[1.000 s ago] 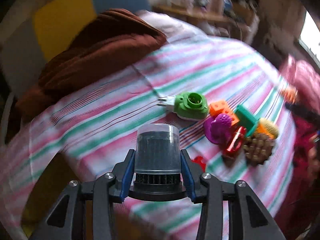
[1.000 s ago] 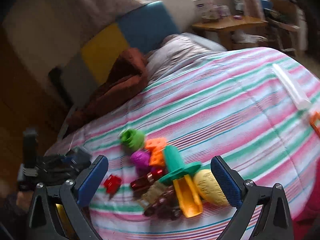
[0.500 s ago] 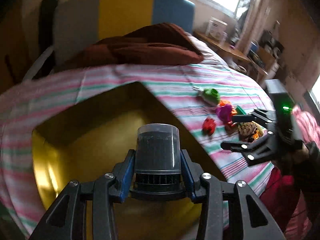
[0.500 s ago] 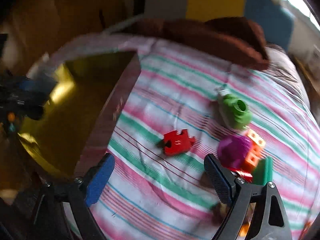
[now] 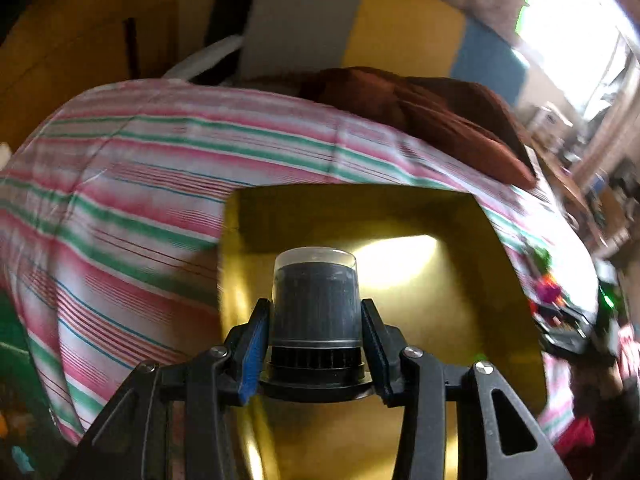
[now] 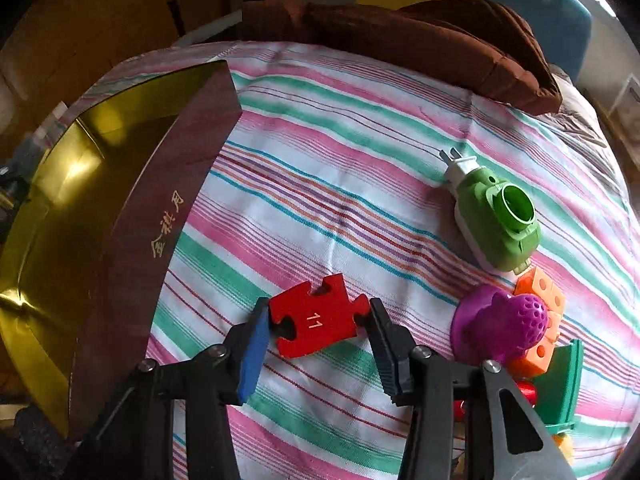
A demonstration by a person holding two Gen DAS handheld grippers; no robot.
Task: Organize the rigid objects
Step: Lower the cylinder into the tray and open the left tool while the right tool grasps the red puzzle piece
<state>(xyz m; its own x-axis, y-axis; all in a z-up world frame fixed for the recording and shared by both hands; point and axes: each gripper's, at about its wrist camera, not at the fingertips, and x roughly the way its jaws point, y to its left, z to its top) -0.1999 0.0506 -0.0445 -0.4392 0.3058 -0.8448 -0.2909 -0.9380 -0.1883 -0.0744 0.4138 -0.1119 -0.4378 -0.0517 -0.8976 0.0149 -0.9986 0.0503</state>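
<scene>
Two grips live. My left gripper [image 5: 316, 344] pinches the capped black cylinder [image 5: 315, 300] over the gold-lined box [image 5: 512, 280]: lower before letting go. My right gripper [image 6: 316, 340] just closed onto the red "11" puzzle piece [image 6: 318, 316] on the striped sheet [image 6: 340, 184]; lift flat, clear the box wall.

The left wrist view looks steeply down from close above the gold box [image 5: 460, 300], facing the headboard end of the bed [image 5: 140, 168]. The right wrist view looks down close over the bed beside the box's right wall. Both share box, bed and brown blanket [image 6: 420, 40].
</scene>
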